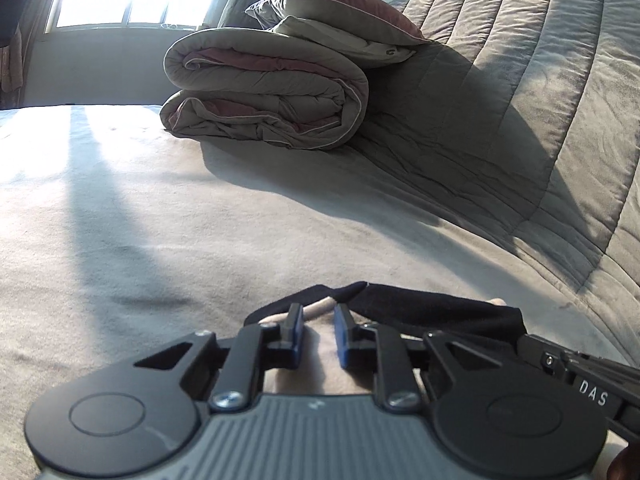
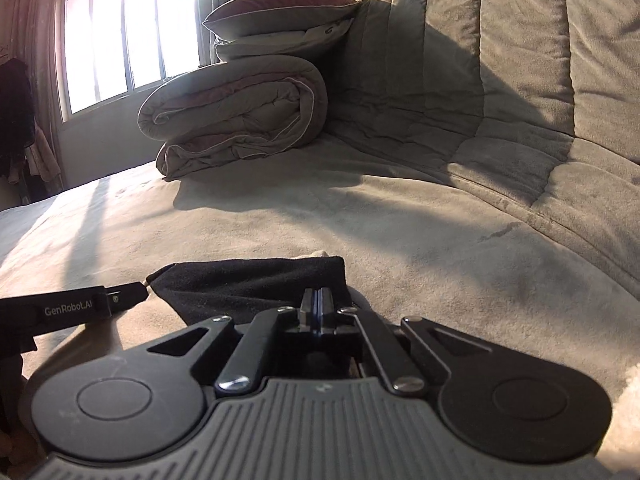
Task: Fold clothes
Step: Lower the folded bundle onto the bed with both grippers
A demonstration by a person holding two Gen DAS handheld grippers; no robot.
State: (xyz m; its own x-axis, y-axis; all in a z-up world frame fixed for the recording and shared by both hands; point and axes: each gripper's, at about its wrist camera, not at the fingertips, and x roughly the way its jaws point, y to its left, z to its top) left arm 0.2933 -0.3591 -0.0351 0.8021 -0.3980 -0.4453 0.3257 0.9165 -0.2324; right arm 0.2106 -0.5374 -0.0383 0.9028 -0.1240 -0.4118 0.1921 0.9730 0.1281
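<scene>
The right gripper [image 2: 318, 300] has its fingers pinched together on the near edge of a dark garment [image 2: 256, 280] lying low on the bed [image 2: 400, 220]. The left gripper [image 1: 318, 330], fingers parted and holding nothing, sits at the garment's other end, probably to take that edge. Open bedding lies ahead, with the rolled quilt [image 1: 264, 92] and headboard [image 1: 540, 100] well apart.

Readable lettering on the grippers

We read "DAS" on the right gripper [image 1: 592, 392] in the left wrist view, and "GenRobot.AI" on the left gripper [image 2: 68, 311] in the right wrist view.
</scene>
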